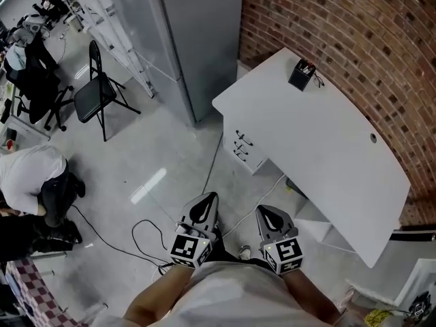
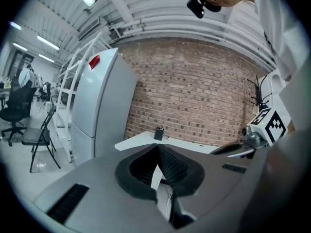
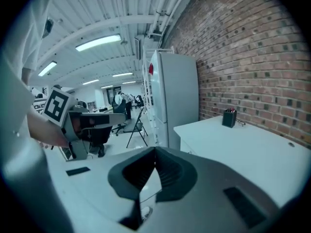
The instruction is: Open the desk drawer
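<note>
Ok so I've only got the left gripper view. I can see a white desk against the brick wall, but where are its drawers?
Observer: The head view shows a drawer unit under the end of the desk nearest the grey refrigerator. Its three handles face the open floor.
Operator: Is any drawer open?
Observer: No, all three fronts look flush in the head view.
Operator: And the right tool?
Observer: In the right gripper view the right tool is shut, with nothing between its jaws.
</note>
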The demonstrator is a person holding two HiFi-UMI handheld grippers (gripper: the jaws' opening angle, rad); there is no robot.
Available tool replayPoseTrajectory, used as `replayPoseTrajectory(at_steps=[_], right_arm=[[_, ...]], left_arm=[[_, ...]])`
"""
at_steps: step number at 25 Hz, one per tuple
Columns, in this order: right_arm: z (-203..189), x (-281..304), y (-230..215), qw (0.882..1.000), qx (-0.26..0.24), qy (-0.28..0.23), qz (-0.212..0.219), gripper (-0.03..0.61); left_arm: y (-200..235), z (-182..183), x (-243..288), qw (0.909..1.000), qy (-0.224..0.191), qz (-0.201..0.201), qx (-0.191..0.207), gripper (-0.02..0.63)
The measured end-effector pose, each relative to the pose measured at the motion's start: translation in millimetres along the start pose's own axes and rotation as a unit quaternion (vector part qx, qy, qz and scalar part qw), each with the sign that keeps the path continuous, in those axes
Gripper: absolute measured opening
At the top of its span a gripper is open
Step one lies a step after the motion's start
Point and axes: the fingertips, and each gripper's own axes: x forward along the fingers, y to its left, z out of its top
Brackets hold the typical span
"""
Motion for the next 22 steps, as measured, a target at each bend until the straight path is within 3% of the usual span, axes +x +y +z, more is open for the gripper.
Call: replayPoseTrajectory(at_steps=[12,22], right_arm=[[26,101,20,0.997,-0.037,0.065,-0.024,0.015],[21,144,-5,0.991,-0.086,0.098,-0.017,0.016]], left_arm=[[106,16,42,0.999,0.012,-0.039,-0.019,0.008],[122,15,66,0.9984,0.029,-0.036,-0.033,0.008]])
